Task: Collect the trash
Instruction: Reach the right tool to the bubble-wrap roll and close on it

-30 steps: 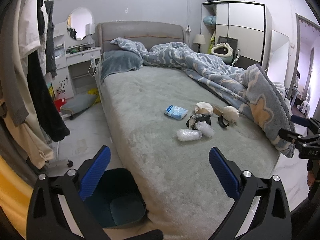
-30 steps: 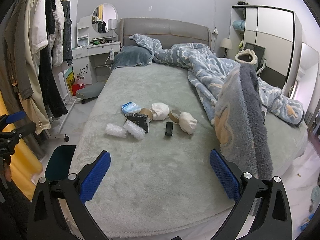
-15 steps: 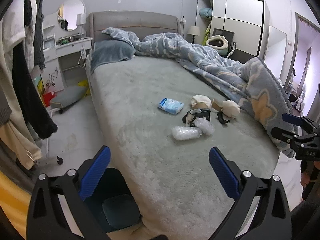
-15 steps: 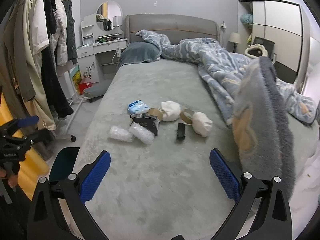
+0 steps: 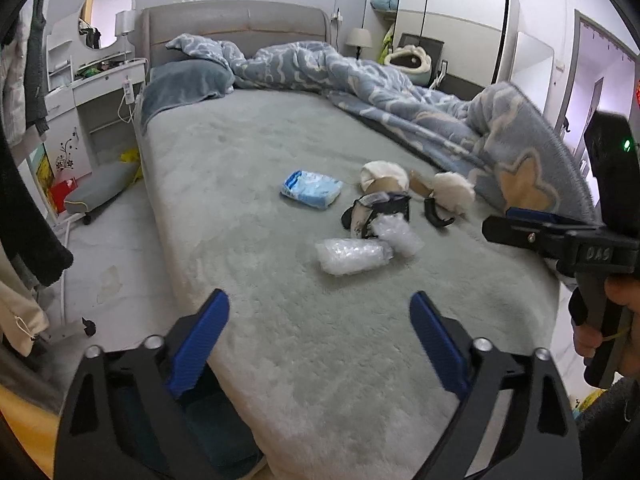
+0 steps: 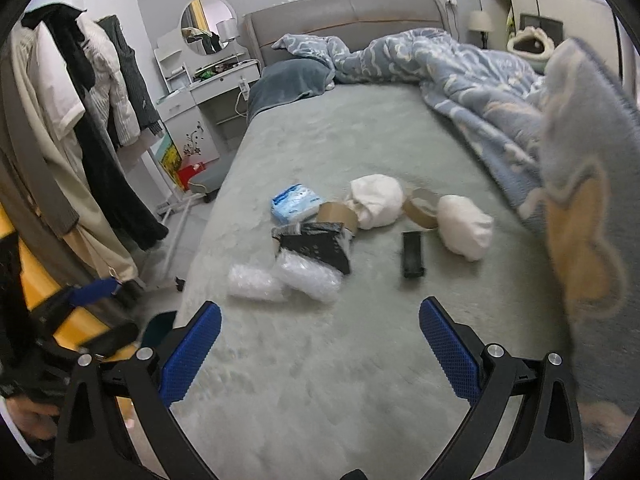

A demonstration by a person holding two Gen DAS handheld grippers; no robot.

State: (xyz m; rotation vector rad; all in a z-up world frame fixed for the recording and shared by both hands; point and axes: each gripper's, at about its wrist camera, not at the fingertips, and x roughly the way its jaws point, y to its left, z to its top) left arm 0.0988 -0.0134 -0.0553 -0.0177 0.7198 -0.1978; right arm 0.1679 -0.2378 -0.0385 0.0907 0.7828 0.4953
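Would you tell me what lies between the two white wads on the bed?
A brown tape roll lies between the left wad and right wad, shown in the right wrist view.

On the bed point(image 6: 360, 360) we are counting two clear bubble-wrap bundles point(image 6: 256, 283), two white wads point(image 6: 376, 199), two rolls of brown tape point(image 6: 338, 213), one blue-and-white packet point(image 6: 295, 202), one black plastic wrapper point(image 6: 316, 245) and one small black case point(image 6: 412, 254); beside the bed we are seeing one dark bin point(image 5: 216, 424).
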